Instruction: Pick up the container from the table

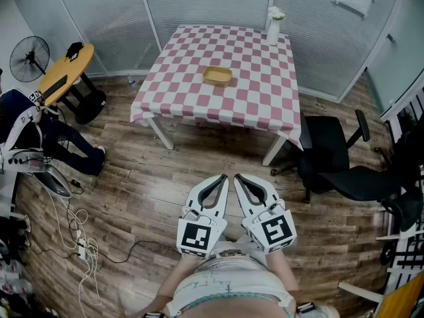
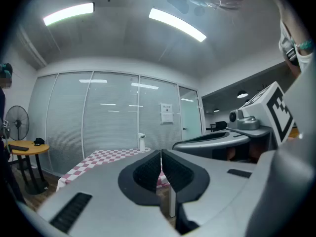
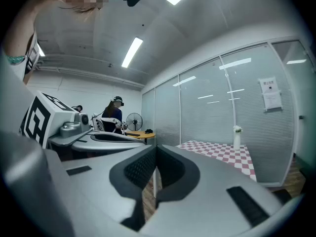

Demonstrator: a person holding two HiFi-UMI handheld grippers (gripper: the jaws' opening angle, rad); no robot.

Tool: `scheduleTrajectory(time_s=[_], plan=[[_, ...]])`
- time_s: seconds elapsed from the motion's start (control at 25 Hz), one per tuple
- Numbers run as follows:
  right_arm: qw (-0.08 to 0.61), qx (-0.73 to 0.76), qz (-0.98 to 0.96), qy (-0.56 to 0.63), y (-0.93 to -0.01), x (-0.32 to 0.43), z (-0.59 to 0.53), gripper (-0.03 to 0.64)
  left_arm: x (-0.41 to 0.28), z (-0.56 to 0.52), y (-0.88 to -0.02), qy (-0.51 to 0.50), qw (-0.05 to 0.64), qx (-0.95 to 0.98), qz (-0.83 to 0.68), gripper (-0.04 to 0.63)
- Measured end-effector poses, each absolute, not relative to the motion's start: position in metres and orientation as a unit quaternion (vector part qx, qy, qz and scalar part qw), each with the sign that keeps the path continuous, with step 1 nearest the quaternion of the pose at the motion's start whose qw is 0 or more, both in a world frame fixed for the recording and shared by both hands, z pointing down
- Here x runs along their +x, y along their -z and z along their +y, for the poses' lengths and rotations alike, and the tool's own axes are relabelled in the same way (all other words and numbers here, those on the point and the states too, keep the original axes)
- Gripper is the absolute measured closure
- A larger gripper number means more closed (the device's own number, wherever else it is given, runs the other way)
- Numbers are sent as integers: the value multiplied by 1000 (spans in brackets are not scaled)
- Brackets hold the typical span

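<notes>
A small yellow container [image 1: 217, 76] sits near the middle of the table [image 1: 265, 108], which has a red-and-white checked cloth. My two grippers are held close to my body, well short of the table, side by side over the wooden floor. My left gripper [image 1: 224, 178] is shut with nothing in it, and so is my right gripper [image 1: 238, 177]. In the left gripper view the jaws [image 2: 161, 154] meet at their tips, with the table [image 2: 103, 159] far behind. The right gripper view shows its jaws [image 3: 155, 149] touching too, and the table [image 3: 222, 152] off to the right.
A white vase with flowers [image 1: 273, 25] stands at the table's far right corner. A black office chair [image 1: 338, 164] is right of the table. At left are a round yellow side table [image 1: 66, 71], a fan [image 1: 29, 58], a person [image 1: 26, 134] and cables [image 1: 79, 237] on the floor.
</notes>
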State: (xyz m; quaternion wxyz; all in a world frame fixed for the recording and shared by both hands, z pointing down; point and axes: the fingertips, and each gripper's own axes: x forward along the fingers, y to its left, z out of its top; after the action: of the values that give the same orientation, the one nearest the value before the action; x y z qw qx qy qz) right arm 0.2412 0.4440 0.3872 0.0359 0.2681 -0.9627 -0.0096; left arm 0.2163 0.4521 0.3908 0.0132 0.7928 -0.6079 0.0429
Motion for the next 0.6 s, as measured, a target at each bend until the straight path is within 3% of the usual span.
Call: scheduleTrajectory(time_s=[0.6], plan=[[20, 285, -958, -8, -397, 226, 451, 623, 189, 466, -403, -44, 25, 795, -605, 577]])
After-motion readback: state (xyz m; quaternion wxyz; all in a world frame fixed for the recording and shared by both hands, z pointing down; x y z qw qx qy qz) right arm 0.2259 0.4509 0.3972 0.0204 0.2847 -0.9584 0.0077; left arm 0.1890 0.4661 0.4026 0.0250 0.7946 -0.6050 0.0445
